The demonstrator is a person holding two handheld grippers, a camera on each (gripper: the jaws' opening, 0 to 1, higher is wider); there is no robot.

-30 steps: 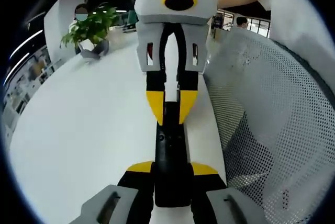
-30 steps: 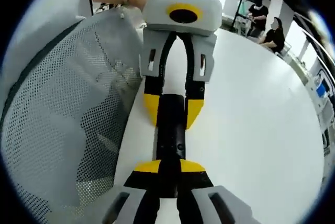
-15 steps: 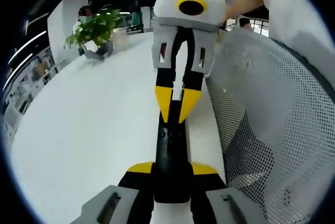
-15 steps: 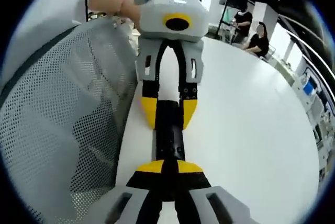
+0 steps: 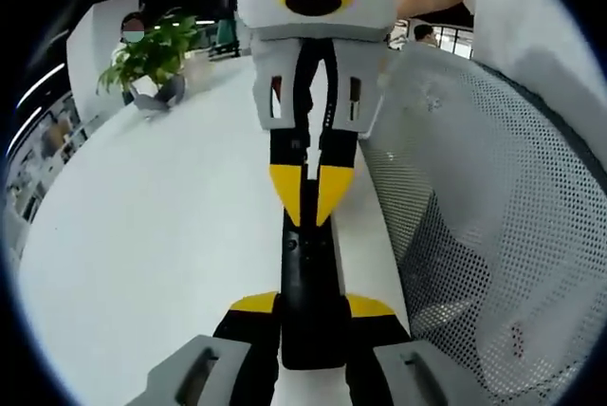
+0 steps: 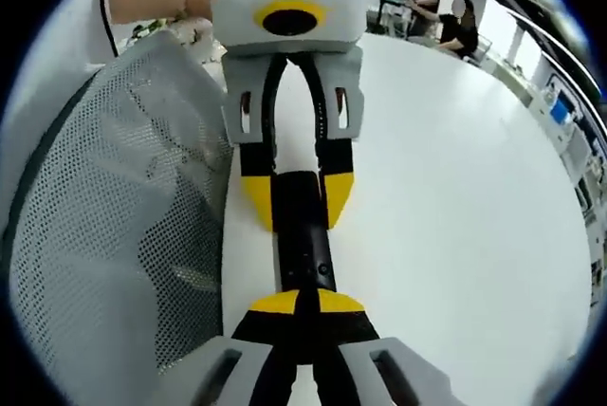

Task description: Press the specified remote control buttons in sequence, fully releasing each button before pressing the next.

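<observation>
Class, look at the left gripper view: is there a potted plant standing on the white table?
Yes. A green potted plant stands on the far end of the white table, beyond the black remote.

Left gripper view: we look low along the white worktop [image 5: 142, 235], close behind our left tool [image 5: 308, 306], facing the potted plant [image 5: 156, 50] at the far edge.
Right gripper view: we face the opposite way, close behind our right tool [image 6: 299, 304].
Shared: the black remote [image 5: 308, 273] between both tools, and the mesh chair back [image 6: 104, 226] beside the worktop's edge.
</observation>
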